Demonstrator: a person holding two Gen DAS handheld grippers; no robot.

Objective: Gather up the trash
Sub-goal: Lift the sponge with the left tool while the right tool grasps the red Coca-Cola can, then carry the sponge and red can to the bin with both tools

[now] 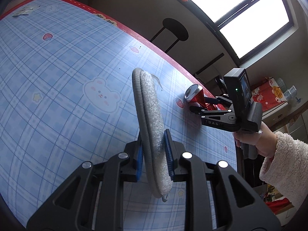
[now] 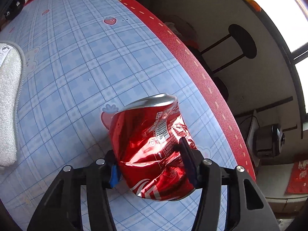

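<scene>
Right gripper (image 2: 152, 165) has its pads clamped on the crushed red can (image 2: 152, 144) just above the table (image 2: 77, 57) near its red edge, left gripper (image 1: 154, 154) pinching a grey cloth (image 1: 148, 115), while scraps (image 1: 23, 11) at the far corner look uncollected.

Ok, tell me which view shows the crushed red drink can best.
The right wrist view: the crushed red drink can fills the foreground, dents and barcode plain, pinched by the right gripper. The left wrist view shows it small and distant, partly hidden by that gripper's fingers.
</scene>
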